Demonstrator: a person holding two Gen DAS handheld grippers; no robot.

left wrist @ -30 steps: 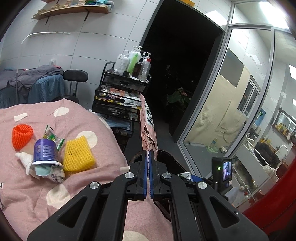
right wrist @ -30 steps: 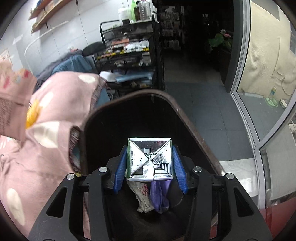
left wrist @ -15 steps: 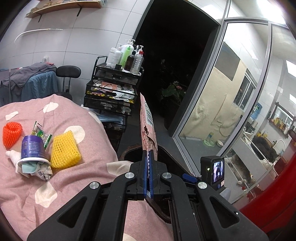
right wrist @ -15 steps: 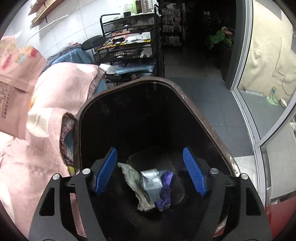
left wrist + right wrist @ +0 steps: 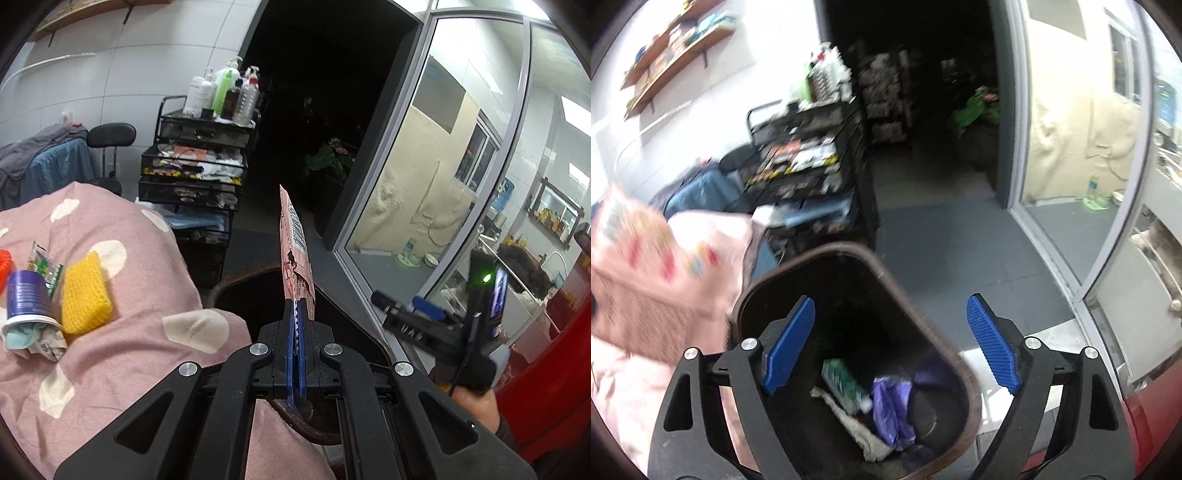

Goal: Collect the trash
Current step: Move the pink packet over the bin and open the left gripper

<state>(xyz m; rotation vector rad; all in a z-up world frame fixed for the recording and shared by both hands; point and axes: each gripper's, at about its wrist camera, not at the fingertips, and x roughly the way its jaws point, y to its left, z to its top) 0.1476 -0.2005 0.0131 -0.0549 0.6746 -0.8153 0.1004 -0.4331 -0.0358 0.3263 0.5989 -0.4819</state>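
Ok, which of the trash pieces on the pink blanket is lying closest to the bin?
The yellow foam net: it lies rightmost in the pile on the pink blanket, nearest the bin; the purple cup sits further left.

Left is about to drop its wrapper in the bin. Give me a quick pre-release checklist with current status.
1. left gripper shut on pink wrapper: ok.
2. Wrapper above the bin opening: ok, though its exact centring is unclear.
3. right gripper open and empty: ok.
4. Right gripper clear of the drop path: cannot tell.
5. Bin has room: ok, only a few scraps at the bottom.
6. Remaining trash: not ok, purple cup and yellow net on the blanket.
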